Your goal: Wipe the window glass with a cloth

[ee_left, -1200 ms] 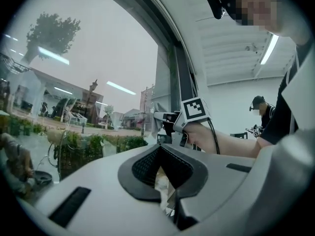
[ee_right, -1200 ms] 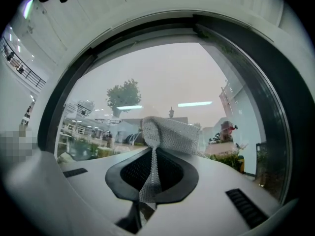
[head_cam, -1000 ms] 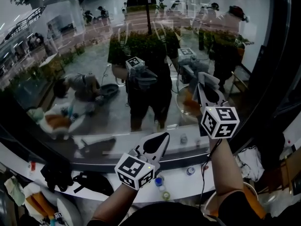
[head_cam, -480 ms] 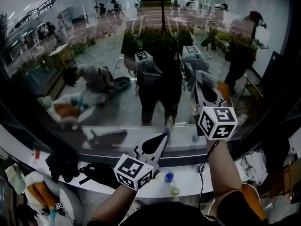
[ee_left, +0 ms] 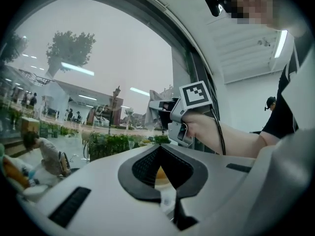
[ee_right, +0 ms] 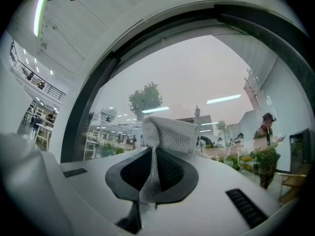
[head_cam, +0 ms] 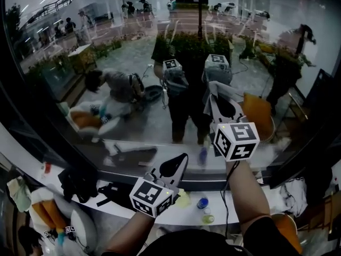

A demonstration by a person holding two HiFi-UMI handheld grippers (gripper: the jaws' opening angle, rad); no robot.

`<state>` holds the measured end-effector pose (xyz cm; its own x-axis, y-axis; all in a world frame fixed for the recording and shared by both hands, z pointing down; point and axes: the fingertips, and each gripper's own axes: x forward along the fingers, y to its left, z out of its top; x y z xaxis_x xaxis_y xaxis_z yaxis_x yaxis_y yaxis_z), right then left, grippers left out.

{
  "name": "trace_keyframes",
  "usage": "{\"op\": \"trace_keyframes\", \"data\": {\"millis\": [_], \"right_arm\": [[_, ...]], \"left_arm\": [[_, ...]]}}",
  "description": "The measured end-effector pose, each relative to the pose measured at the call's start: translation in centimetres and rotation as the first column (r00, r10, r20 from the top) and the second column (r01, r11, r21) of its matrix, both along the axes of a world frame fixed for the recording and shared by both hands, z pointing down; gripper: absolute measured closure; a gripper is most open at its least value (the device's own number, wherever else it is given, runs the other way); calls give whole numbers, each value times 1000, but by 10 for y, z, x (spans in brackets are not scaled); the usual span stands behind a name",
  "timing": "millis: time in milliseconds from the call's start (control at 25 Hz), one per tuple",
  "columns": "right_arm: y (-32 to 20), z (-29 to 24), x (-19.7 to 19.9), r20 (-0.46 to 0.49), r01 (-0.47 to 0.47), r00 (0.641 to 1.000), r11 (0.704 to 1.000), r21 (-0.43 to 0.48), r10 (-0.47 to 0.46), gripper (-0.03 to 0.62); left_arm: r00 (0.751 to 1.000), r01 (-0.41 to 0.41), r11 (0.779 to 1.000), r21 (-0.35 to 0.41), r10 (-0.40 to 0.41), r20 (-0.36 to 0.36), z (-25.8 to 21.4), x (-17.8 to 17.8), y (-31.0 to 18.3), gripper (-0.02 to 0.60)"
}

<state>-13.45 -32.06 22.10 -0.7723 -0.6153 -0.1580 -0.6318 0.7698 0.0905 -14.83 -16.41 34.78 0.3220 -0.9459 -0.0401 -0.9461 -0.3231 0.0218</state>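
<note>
The wiping looks to be under way rather than finished. The right gripper is raised to the window glass with its jaws clamped on a grey, waffle-textured cloth. A narrow strip of the cloth runs down between the jaws, and the folded bulk stands up past the tips toward the pane. From the head view the cloth seems to be against the glass or just shy of it, since it nearly meets its own reflection, but I could not swear to contact. The left gripper hangs lower, near the bottom of the pane and above the white sill. Its jaws are closed together with nothing gripped between them, so I judge it has no part in the wiping. How much of the pane is done I cannot say. The glass shows no streaks, wet patches or cleaner zone, only reflections of the room and the greenery outside. By my reckoning, most of this broad window may be left to cover. As for writing, I can read none: no brand or label on the cloth or the grippers. The only print is the black-and-white square markers on each gripper's cube, and the caps on the small bottles on the sill are too tiny to read.
</note>
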Motion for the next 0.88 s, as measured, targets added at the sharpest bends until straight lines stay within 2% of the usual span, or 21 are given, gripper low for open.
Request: {"op": "trace_keyframes", "data": {"millis": [400, 880], "right_arm": [[42, 5, -95, -8, 90, 996, 996, -13, -90, 553], [93, 25, -213, -7, 185, 983, 982, -40, -185, 553]], "left_arm": [[997, 78, 997, -3, -78, -19, 10, -72, 35, 581], [985, 171, 985, -29, -172, -2, 26, -168, 88, 581]]}}
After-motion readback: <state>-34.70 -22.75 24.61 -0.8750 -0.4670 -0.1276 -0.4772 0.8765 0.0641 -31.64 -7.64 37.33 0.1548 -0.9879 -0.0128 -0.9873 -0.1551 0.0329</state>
